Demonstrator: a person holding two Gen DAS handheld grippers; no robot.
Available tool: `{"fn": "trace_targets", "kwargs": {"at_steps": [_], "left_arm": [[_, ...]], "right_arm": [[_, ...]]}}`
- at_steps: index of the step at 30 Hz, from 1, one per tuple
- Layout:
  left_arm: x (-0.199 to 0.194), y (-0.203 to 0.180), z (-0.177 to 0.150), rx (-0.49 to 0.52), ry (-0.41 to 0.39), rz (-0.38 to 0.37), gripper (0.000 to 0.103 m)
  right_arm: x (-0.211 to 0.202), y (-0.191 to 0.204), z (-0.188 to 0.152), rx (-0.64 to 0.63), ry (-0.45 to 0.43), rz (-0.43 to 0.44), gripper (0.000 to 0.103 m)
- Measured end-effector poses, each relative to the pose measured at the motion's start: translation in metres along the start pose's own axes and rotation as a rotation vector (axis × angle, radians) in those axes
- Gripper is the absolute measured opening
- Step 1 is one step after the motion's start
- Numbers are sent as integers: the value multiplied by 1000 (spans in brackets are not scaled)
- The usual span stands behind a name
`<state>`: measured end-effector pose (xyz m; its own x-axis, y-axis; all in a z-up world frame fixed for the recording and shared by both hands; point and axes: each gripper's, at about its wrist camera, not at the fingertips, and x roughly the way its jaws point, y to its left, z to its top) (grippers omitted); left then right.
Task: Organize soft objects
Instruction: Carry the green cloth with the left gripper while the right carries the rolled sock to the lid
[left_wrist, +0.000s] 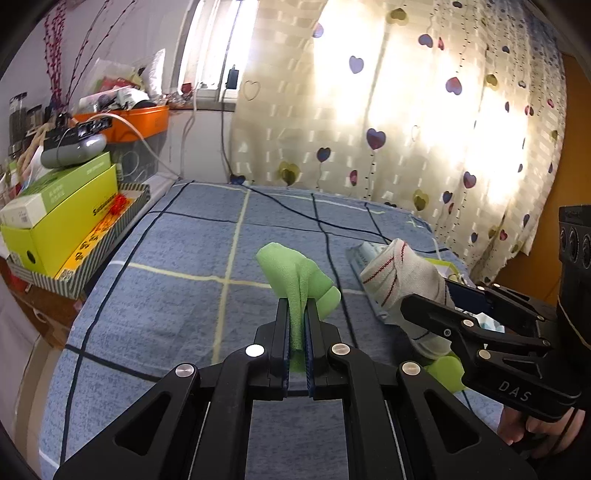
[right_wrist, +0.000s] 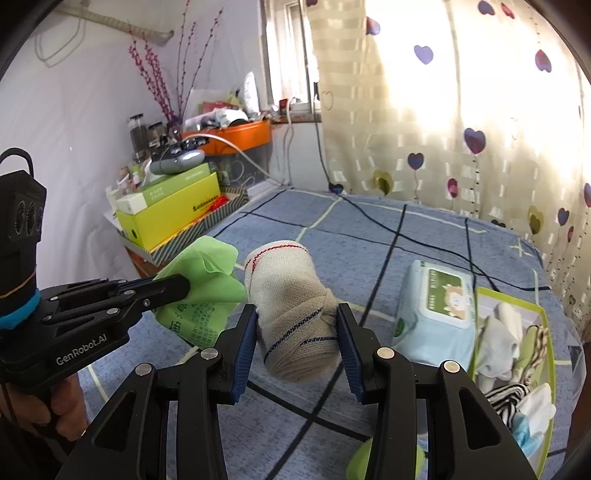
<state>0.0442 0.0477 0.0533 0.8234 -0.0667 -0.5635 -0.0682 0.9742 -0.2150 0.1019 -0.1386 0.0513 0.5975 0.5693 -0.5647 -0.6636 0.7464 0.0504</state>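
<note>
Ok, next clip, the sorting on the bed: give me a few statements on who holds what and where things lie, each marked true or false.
1. The left gripper is shut on the green cloth. True.
2. The right gripper holds nothing. False: its pads clasp the rolled beige sock.
3. The pack of wet wipes lies on the blue checked bedspread beside the green-rimmed box. True.
4. The green-rimmed box has nothing in it. False: it holds several soft pieces, a striped one among them.
5. The sock and the green cloth both lie flat on the bedspread. False: both are held up off it in the grippers.
</note>
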Motion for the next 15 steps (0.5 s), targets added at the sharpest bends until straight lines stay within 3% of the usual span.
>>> {"fn": "trace_targets", "kwargs": {"at_steps": [15], "left_arm": [[9, -60, 13, 86, -2, -83, 6]], "right_arm": [[-45, -55, -18, 91, -59, -90, 41]]}}
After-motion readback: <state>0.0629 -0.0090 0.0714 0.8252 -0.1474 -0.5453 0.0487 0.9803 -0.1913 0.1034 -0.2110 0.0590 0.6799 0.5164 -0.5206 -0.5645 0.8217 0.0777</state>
